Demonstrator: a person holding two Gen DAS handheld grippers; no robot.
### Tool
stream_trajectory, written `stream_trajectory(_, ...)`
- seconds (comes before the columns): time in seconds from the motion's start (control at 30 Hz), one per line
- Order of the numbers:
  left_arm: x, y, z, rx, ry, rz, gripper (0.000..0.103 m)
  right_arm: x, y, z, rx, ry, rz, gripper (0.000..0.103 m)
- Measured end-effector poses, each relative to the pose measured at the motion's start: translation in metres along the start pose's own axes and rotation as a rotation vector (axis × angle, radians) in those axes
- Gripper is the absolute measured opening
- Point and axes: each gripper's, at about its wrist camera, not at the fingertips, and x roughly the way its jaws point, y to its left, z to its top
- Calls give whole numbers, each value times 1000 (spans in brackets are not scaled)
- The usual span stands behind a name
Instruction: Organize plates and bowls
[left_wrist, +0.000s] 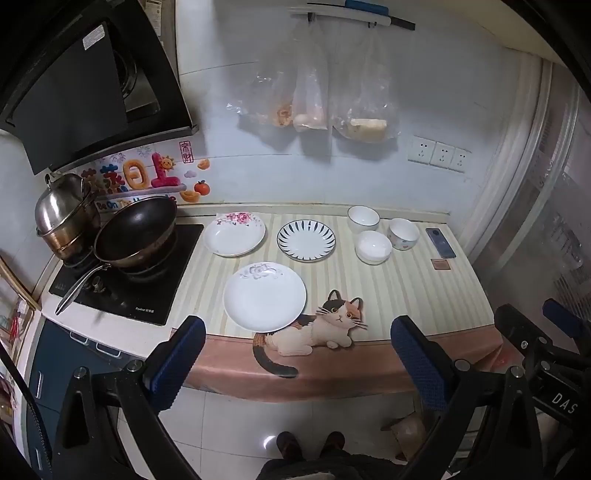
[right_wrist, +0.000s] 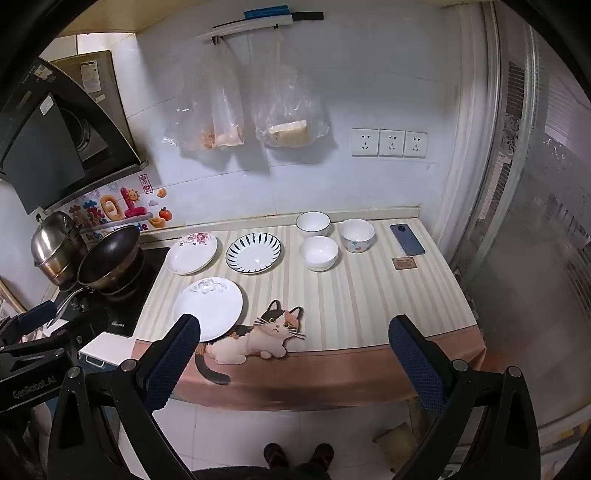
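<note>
Counter: striped cream cloth-covered countertop (left_wrist: 406, 291) with a cat picture at its front edge fills the middle of both views; all crockery sits on it, nothing stacked.
Progress: by my reading the task has not begun; three plates and three bowls lie separately, so all the grouping is left.
Near plate: large white round plate with a grey flower motif (left_wrist: 264, 296), lower centre of the left view, closest to the front edge.
Pink plate: white plate with pink blossoms (left_wrist: 234, 233), left of centre, beside the black hob.
Striped plate: white plate with dark blue radial strokes (left_wrist: 306, 240), just right of the pink one.
Bowls: blue-rimmed white bowl (left_wrist: 363, 218), plain white bowl (left_wrist: 373, 246) and white bowl with small coloured spots (left_wrist: 403, 233) cluster right of centre, near each other.
Left gripper: left gripper (left_wrist: 297, 363), jaws spread wide, empty, before the counter edge; near plate lies just above and between its fingers.
Right gripper: right gripper (right_wrist: 293, 363), wide open, empty; near plate sits by its left finger, bowls well beyond.
</note>
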Motion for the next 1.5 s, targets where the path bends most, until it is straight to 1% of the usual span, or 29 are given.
stream_trajectory(0.13,0,1,0,-11,-12,-3,103,-3,3,-2,-1,8,-7,103)
stream_trajectory(0.27,-4,4,-9,-14,-18,-1,103,-4,2,0,0,-2,-16,103)
stream_trajectory(0.33,-4,4,-6,-16,-12,-1,103,-8,3,-3,-3,-7,-19,103)
stream_trajectory(0.53,-3,4,-4,-20,-9,-3,103,-2,0,1,-13,-9,-21,103)
stream_trajectory(0.57,-3,4,-4,-21,-10,-4,103,-9,2,-1,-13,-13,-28,103)
stream_trajectory(0.63,-3,5,-4,-22,-6,-6,103,-9,1,-1,-14,-13,-28,103)
stream_trajectory(0.7,-3,7,1,-21,-1,-3,103,-9,6,-3,-15,-13,-34,103)
stream_trajectory(1.03,-4,10,-1,-26,-12,5,103,-6,4,-2,-15,-10,-25,103)
stream_trajectory(1.5,-4,12,-4,-29,-14,12,103,-6,11,-3,-22,-10,-18,103)
